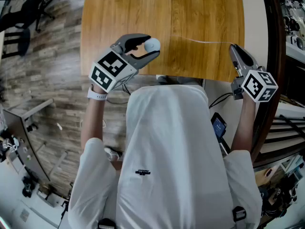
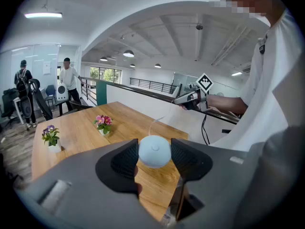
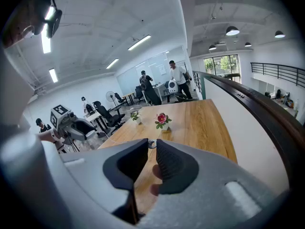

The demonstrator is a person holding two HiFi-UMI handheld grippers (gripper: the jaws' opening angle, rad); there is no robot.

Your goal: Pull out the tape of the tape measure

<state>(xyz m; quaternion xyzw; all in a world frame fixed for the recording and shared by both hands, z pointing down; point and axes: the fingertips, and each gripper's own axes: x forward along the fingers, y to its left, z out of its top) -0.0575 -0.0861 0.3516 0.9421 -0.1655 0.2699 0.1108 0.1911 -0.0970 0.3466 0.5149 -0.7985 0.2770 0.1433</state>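
I can read no brand anywhere. The tape measure [image 2: 154, 151] shows a plain pale blue face with only a small round button at its centre. The dark print on my white shirt [image 1: 143, 172] is too small to make out. The one bold pattern is the black-and-white squares on the marker cubes [image 1: 110, 70] behind each set of jaws.

The jaws of my left gripper [image 1: 152, 45] are clamped on the tape measure, one dark ribbed pad on each side of its round, smooth, ball-like case. It is held in the air above the near edge of the wooden counter [image 1: 124, 13].

From the case a thin white tape [image 1: 205, 42] runs out over the counter to my right gripper [image 1: 233, 49]. In the left gripper view the tape rises from the case in a slight curve.

My right jaws are pressed nearly together on the tape's end, and a small metal ring [image 3: 150, 144] sits in the narrow gap at their tips.

Beyond the left jaws, two little flower pots stand on the counter, one pink [image 2: 103, 124] and one purple [image 2: 50, 138], well apart from the tape measure.
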